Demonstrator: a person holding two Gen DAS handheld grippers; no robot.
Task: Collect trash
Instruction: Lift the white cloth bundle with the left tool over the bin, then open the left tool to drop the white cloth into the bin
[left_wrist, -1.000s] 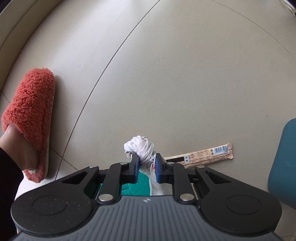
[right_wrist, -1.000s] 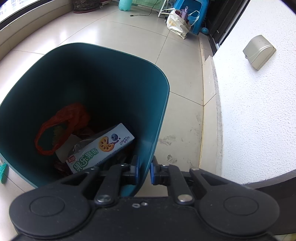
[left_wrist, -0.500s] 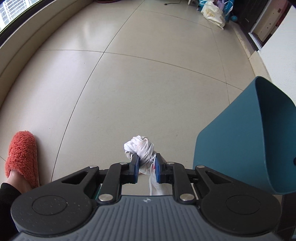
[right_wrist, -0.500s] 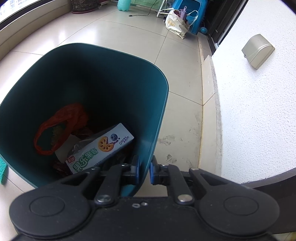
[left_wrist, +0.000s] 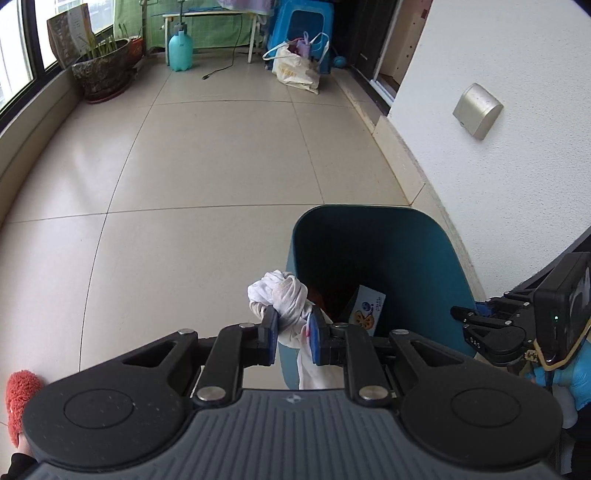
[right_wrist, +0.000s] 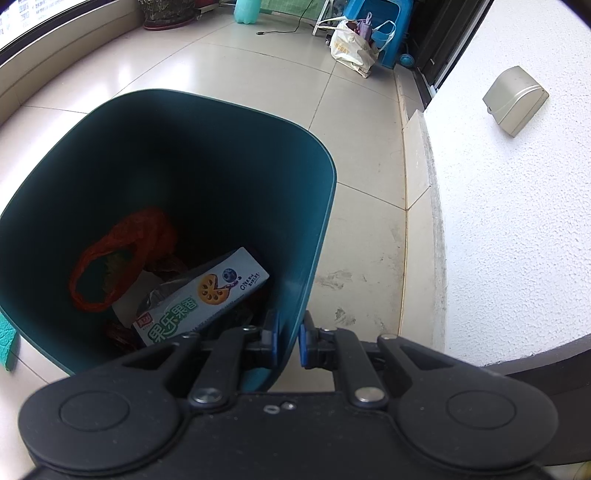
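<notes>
My left gripper (left_wrist: 291, 330) is shut on a knotted white plastic bag (left_wrist: 279, 295), held in the air at the near left rim of the teal bin (left_wrist: 406, 236). The bag's tail hangs down behind the fingers. My right gripper (right_wrist: 287, 338) is shut on the bin's near right wall (right_wrist: 295, 295), one pad inside and one outside. Inside the bin lie a snack box (right_wrist: 207, 291), an orange net bag (right_wrist: 122, 254) and other scraps. The right gripper (left_wrist: 491, 330) also shows in the left wrist view, at the bin's right side.
White wall (left_wrist: 498, 166) with a grey socket cover (left_wrist: 477, 110) stands right of the bin. At the far end are a plant pot (left_wrist: 101, 72), a teal spray bottle (left_wrist: 180, 50), a white bag (left_wrist: 297, 72) and a blue stool (left_wrist: 304, 22). A red slipper (left_wrist: 18, 402) sits at lower left.
The left gripper rose from the floor with the white bag and swung right to the bin's rim; the wrapper on the floor left view. The right gripper kept its hold on the bin.
</notes>
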